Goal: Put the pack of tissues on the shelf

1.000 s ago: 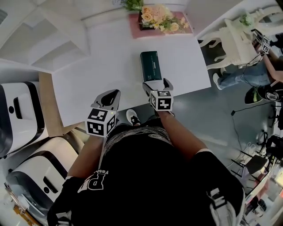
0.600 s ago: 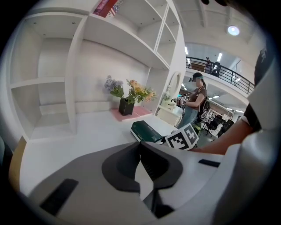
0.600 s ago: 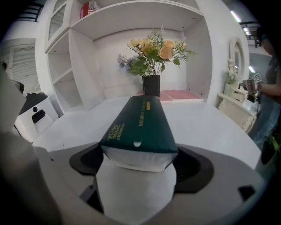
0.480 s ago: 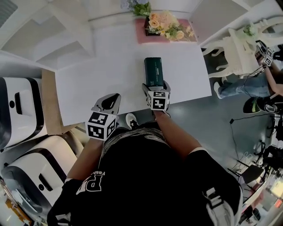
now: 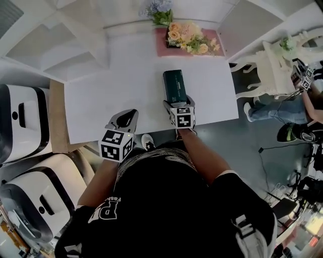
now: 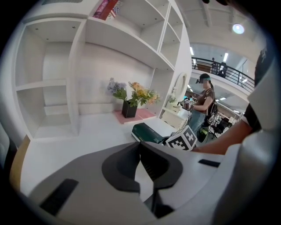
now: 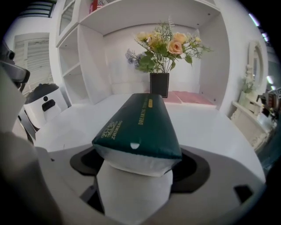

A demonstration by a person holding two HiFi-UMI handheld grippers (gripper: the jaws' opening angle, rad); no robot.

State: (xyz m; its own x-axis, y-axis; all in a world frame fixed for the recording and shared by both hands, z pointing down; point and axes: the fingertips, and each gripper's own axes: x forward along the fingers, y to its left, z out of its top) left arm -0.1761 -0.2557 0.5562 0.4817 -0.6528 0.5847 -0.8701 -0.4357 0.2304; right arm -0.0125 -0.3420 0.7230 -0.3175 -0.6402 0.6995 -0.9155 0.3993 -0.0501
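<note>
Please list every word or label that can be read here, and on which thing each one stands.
"ZHIMENG": pale print on the pack of tissues, at its near end.
"DREAMING": gold print along the same pack; the letters after it are too blurred.
Red book, high on the shelf: print too small to read.

The person wears a black short-sleeved T-shirt (image 5: 166, 206) with white lettering on both sleeves and a speckled black-and-white band (image 5: 151, 155) along its front edge. The left gripper (image 5: 132, 112) and right gripper (image 5: 179, 102) are pale grey shells with dark ribbed pads. Each carries a white cube (image 5: 116, 144) printed with black square markers.
</note>
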